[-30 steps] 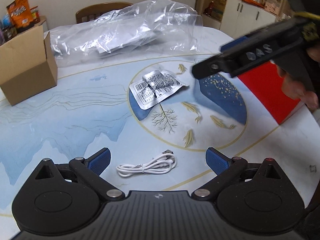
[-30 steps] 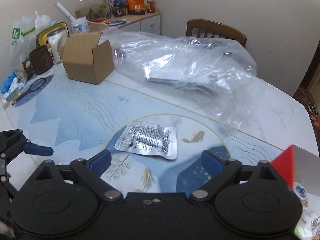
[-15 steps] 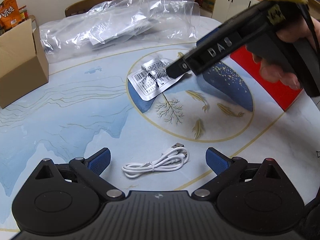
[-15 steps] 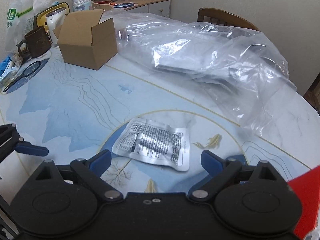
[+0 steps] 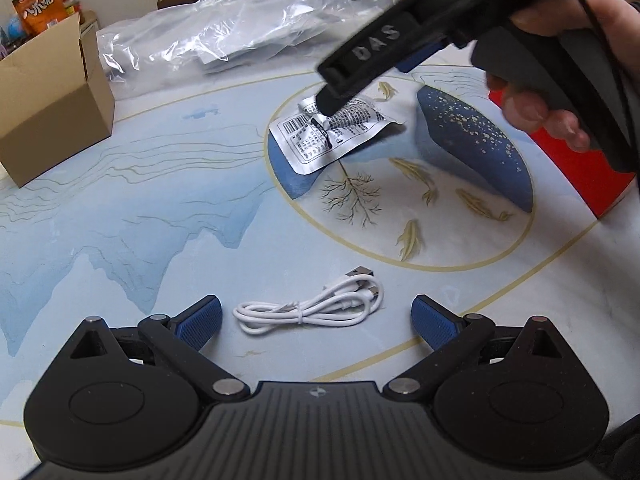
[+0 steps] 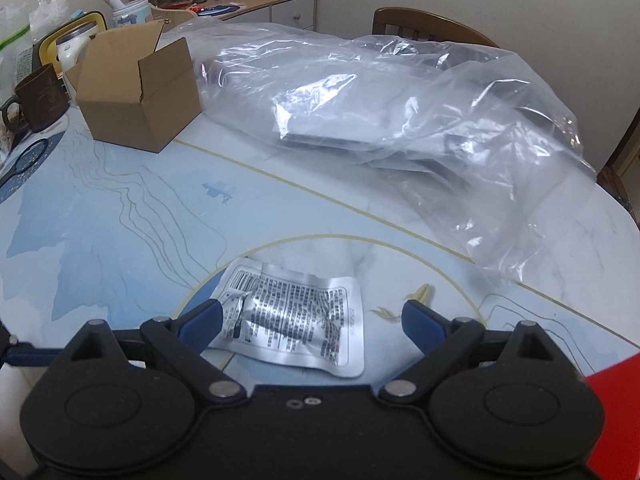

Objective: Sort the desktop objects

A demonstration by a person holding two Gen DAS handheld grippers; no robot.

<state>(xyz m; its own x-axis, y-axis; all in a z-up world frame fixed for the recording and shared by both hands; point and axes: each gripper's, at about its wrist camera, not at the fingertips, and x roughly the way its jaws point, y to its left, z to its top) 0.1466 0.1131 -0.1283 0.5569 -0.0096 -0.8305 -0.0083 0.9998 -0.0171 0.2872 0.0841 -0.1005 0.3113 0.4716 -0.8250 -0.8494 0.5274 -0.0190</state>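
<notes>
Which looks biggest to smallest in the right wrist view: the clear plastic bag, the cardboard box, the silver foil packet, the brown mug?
1. clear plastic bag, clearly the largest.
2. and 3. cardboard box and silver foil packet: these look similar, and the packet is nearer the camera, so unranked.
4. brown mug, partly cut off at the edge.

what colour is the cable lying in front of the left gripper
White, with silver metal plugs; the cable shows best in the left wrist view.
</notes>
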